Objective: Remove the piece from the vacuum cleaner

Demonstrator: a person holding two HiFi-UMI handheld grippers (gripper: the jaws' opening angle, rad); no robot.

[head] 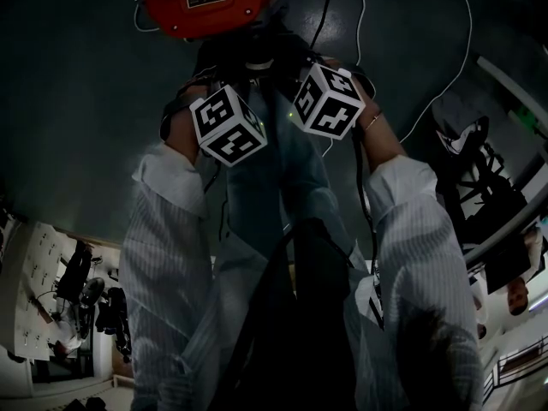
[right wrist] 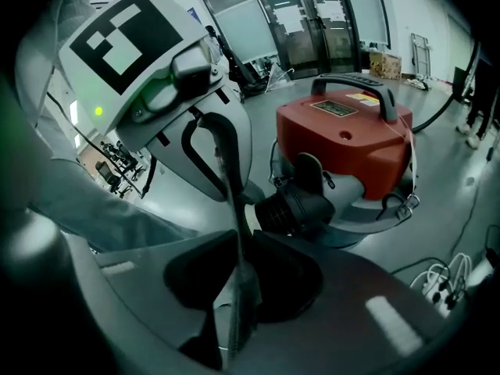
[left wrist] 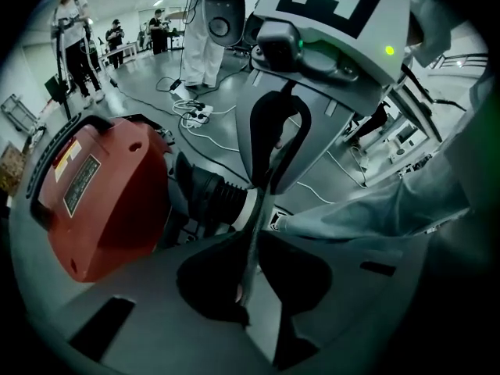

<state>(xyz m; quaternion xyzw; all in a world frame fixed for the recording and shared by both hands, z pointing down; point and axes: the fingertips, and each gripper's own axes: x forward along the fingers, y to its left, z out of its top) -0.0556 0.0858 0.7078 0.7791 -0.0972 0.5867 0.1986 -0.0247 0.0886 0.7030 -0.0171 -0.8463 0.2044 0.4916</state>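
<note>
A red vacuum cleaner (head: 208, 2) with a black handle stands on the grey floor ahead of me. It shows at the left in the left gripper view (left wrist: 109, 194) and at the right in the right gripper view (right wrist: 351, 143). A black ribbed hose connector (left wrist: 211, 198) (right wrist: 301, 205) juts from its lower front. Just in front of the connector both grippers meet tip to tip. A thin grey piece (left wrist: 254, 233) (right wrist: 237, 233), seen edge-on, runs between them. My left gripper (left wrist: 248, 287) is shut on one end and my right gripper (right wrist: 238, 287) on the other. In the head view only the marker cubes (head: 227, 127) show.
White cables and a power strip (left wrist: 195, 116) (right wrist: 441, 280) lie on the floor beyond the vacuum. People (left wrist: 74, 45) stand further back in the hall. A white cable (head: 445, 67) loops across the floor to my right, near a black bag (head: 479, 187).
</note>
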